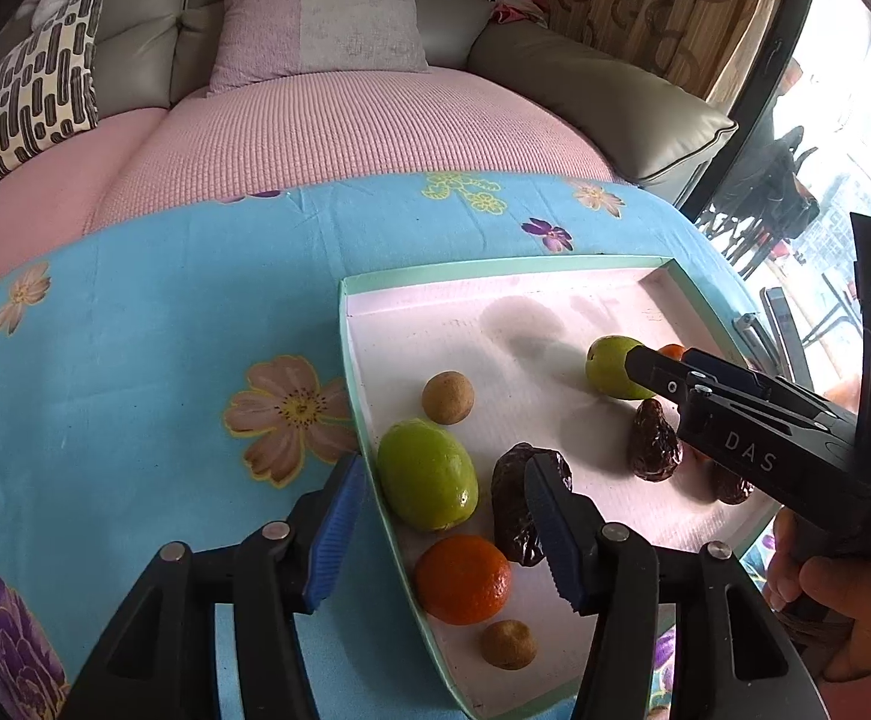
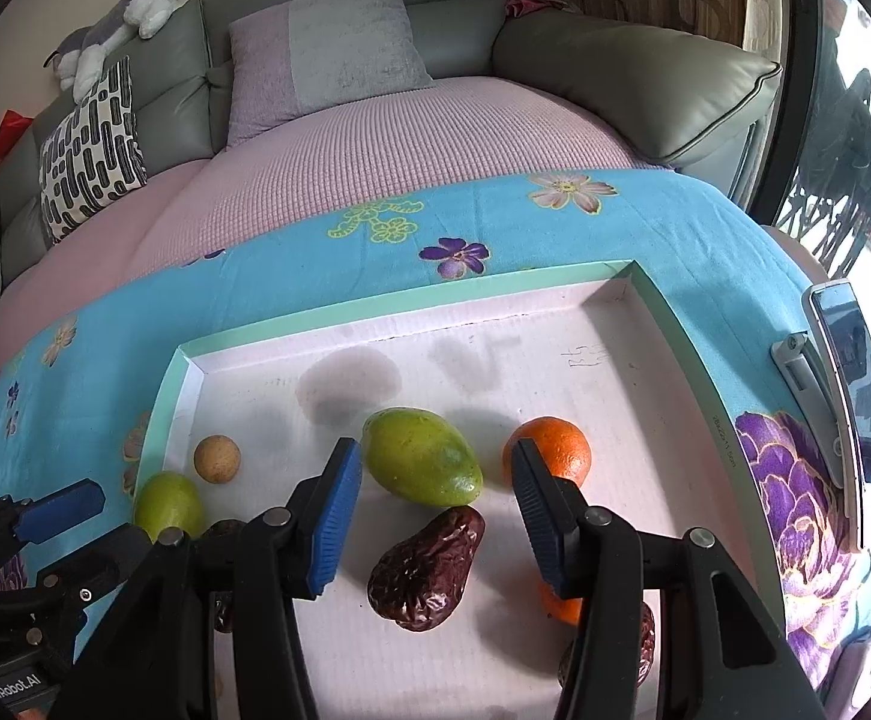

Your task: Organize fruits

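Right gripper (image 2: 429, 516) is seen spread wide, nothing grasped. A wrinkled, dark brown date (image 2: 426, 570) lies between its ribbed blue pads (image 2: 330, 525); a smooth green oval fruit (image 2: 420, 457) is just beyond, and a pebbled orange (image 2: 555, 449) sits beside the right finger. Left gripper (image 1: 444, 540) is likewise parted and empty, straddling the mint-green rim of the shallow cardboard tray (image 1: 369, 450). Another green fruit (image 1: 426, 474) and orange (image 1: 462, 579) lie between its fingers. A rough tan round fruit (image 1: 447, 397) is noted farther in.
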